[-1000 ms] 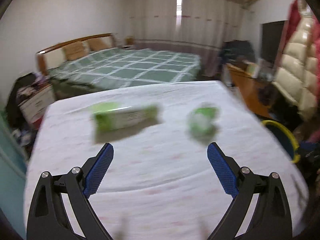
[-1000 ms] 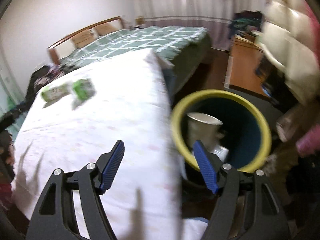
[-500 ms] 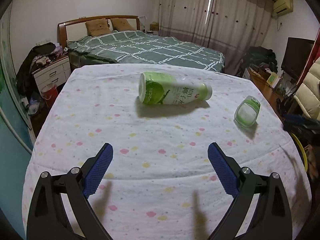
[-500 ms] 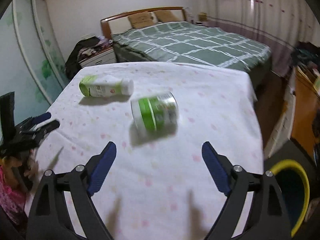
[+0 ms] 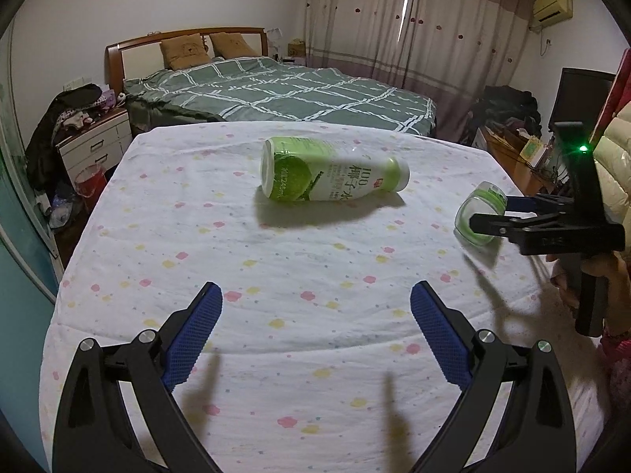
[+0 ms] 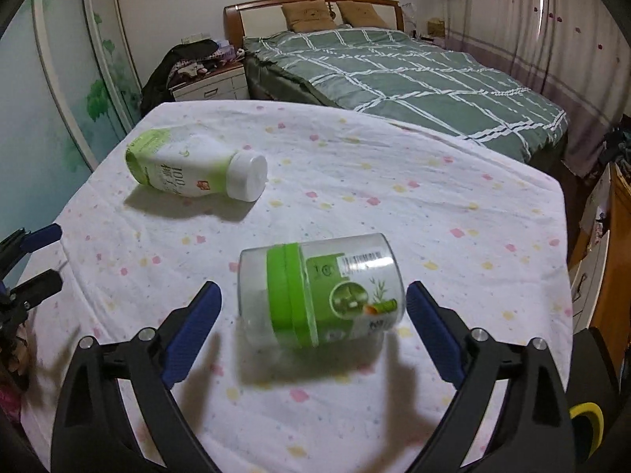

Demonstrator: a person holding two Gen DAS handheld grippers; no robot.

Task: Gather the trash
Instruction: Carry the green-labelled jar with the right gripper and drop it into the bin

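Right gripper (image 6: 311,323): jaws just opened wide, straddling clear jar (image 6: 319,289) lying sideways on table (image 6: 453,205), pads not touching — staged for pickup. Left gripper (image 5: 315,331): jaws apart, empty, aimed at green bottle (image 5: 331,175) lying beyond. Bin rim (image 6: 587,414) at right edge.

Surface: table (image 5: 165,260) under white cloth (image 6: 453,205) with small pink and yellow flower print, cloth hanging over edges. Two items directly on cloth, both on their sides, apart. Green-white drink bottle (image 5: 331,175), white cap on, toward far side. Clear jar (image 6: 321,289), green band and label, nearer right edge.
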